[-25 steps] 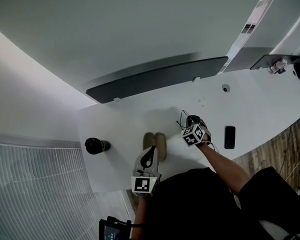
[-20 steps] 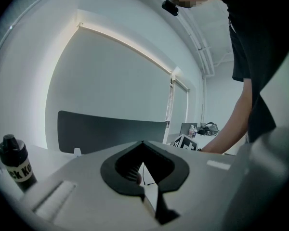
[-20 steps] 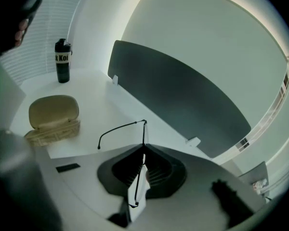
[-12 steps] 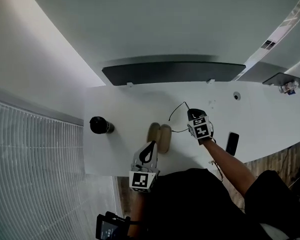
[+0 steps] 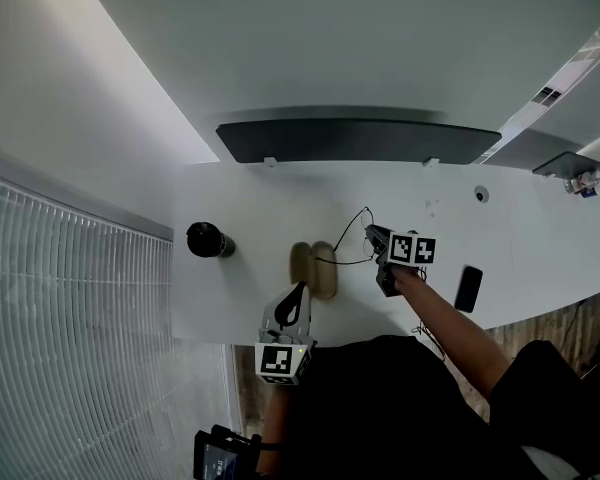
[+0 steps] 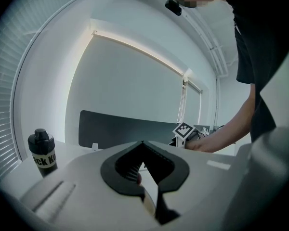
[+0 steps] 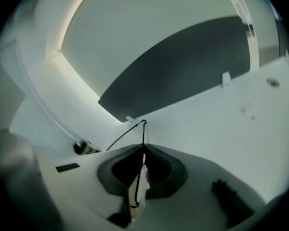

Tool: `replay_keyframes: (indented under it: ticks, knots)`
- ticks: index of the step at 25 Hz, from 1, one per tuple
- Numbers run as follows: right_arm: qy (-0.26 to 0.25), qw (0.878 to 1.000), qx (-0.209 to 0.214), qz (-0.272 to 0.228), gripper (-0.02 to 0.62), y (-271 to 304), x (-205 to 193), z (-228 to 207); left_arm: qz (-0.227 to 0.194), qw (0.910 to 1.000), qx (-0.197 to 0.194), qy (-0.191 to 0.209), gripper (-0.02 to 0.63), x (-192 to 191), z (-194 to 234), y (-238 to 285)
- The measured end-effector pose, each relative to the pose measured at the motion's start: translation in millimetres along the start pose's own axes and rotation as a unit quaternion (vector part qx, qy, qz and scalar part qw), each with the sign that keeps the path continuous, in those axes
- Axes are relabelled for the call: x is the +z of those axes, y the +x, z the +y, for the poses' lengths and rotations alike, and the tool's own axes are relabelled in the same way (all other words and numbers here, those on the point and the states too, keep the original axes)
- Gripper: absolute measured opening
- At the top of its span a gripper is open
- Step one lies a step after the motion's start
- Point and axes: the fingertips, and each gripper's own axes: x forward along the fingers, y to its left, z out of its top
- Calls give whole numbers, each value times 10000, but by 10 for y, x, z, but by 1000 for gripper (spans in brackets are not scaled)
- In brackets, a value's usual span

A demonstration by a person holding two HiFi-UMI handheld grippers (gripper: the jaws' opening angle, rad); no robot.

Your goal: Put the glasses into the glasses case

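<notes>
Right tongs [image 5: 375,236] clamped on glasses [image 7: 144,134], left tongs [image 5: 302,293] shut beside case [image 5: 313,268]: go slow, line up lengthwise, lower in.

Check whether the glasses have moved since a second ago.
Yes. Held in the right gripper, the glasses have swung toward the glasses case: in the head view their frame now reaches it, where a gap showed before.
</notes>
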Motion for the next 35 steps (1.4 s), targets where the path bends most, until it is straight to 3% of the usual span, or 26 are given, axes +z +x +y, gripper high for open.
replay_keyframes:
  ticks: [1, 2, 4, 5, 6, 9, 12, 17, 22, 28, 35]
  knots:
    - [678, 9964, 469, -201, 17, -4, 22, 90, 15, 10000, 11, 18, 8, 29, -4, 4]
    - [1531, 9820, 989, -498, 17, -27, 66, 173, 23, 10000, 9, 45, 8, 38, -8, 6]
    - [3165, 9222, 1884, -1181, 17, -112, 154, 269, 26, 10000, 0, 3, 8, 17, -9, -4]
    - [3604, 8976, 2114, -1404, 17, -151, 155, 286, 21, 10000, -3, -31, 8, 23, -9, -8]
    - [3748, 8880, 2207, -1491, 17, -172, 125, 301, 3, 10000, -14, -38, 8, 47, -12, -6]
    - [3736, 8895, 2243, -1375, 18, -156, 1, 355, -92, 9999, -94, -72, 8, 110, -38, 22]
    - [3898, 8823, 2265, -1353, 18, -157, -55, 349, -20, 9998, -177, -15, 8, 80, -67, 33]
    - [3610, 8967, 2232, -1255, 18, -117, -80, 357, 32, 9998, -162, -67, 8, 50, -18, 15]
    - [3178, 9185, 2226, -757, 18, 134, -278, 512, 11, 9999, -83, -134, 8, 65, 56, -16]
    - [2363, 9581, 1547, 480, 18, 505, -898, 624, -17, 9999, -103, -115, 8, 91, 88, -58]
    - [1696, 9739, 752, 1307, 18, 694, -1282, 575, 51, 10000, -35, -63, 8, 0, 186, -150]
